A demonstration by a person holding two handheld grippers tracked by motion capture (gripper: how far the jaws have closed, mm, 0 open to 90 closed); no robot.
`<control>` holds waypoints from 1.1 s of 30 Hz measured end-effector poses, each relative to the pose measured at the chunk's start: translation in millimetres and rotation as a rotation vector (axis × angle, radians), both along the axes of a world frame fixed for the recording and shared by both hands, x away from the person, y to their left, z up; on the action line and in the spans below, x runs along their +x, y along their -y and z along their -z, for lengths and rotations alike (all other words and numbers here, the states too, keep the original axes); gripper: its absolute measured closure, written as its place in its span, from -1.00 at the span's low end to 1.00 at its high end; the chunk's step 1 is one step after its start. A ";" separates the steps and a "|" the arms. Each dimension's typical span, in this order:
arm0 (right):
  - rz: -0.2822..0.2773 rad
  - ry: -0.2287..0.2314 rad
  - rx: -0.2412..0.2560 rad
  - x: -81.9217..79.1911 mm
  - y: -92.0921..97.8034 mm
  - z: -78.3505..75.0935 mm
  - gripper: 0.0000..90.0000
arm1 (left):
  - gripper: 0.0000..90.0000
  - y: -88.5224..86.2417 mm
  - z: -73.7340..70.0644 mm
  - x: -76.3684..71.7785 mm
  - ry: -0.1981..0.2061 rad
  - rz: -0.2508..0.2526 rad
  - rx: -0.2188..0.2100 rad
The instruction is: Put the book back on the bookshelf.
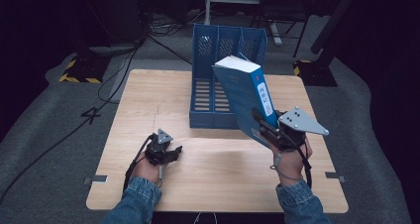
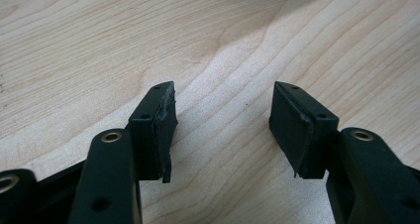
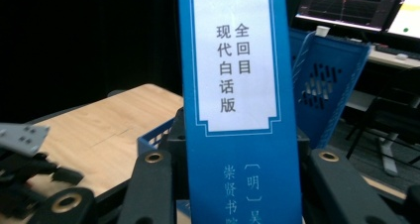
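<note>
Thick blue book [image 1: 247, 92] in right claw [image 1: 265, 130]

A: What colour is the book [image 1: 246, 96] between the right tongs [image 1: 261, 126]?
B: Blue, with a white spine label [image 3: 233, 60] carrying dark blue characters, and pale lettering beneath it.
A: And the rack [image 1: 218, 75] beyond those tongs?
B: Blue too, with slotted walls.
A: The left tongs [image 2: 220, 130]?
B: Black, brass-coloured screw eyes. Under them the bench [image 2: 99, 45] is pale wood with wavy grain.
A: Sleeves [image 1: 141, 194]?
B: Blue denim.
</note>
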State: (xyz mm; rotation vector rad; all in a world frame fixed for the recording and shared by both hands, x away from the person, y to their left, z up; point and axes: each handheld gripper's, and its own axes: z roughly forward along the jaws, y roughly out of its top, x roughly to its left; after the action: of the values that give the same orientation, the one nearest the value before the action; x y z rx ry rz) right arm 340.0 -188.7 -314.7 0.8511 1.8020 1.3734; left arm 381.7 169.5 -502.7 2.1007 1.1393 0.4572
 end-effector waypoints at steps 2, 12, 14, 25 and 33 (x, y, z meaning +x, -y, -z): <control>0.015 0.005 -0.002 4.6 0.8 -3.7 0.39 | -0.02 0.1 0.0 0.1 0.000 -0.001 0.000; 0.066 0.026 0.020 24.9 8.7 -23.8 0.39 | -0.04 1.8 0.6 6.0 0.003 -0.009 -0.008; 0.076 0.025 0.024 29.9 9.4 -26.2 0.39 | -0.03 2.0 0.4 6.7 0.002 -0.008 -0.004; 0.122 0.018 0.059 61.9 14.0 -31.1 0.39 | -0.04 2.3 0.5 7.8 0.002 -0.008 -0.009; 0.139 -0.003 0.098 87.4 15.3 -30.8 0.39 | -0.04 1.8 0.2 8.3 0.000 -0.005 -0.013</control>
State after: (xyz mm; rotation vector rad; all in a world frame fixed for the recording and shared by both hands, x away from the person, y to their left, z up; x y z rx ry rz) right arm 427.4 -204.0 -283.9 1.0111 1.6553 1.3800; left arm 390.0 167.7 -502.9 2.0866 1.1451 0.4507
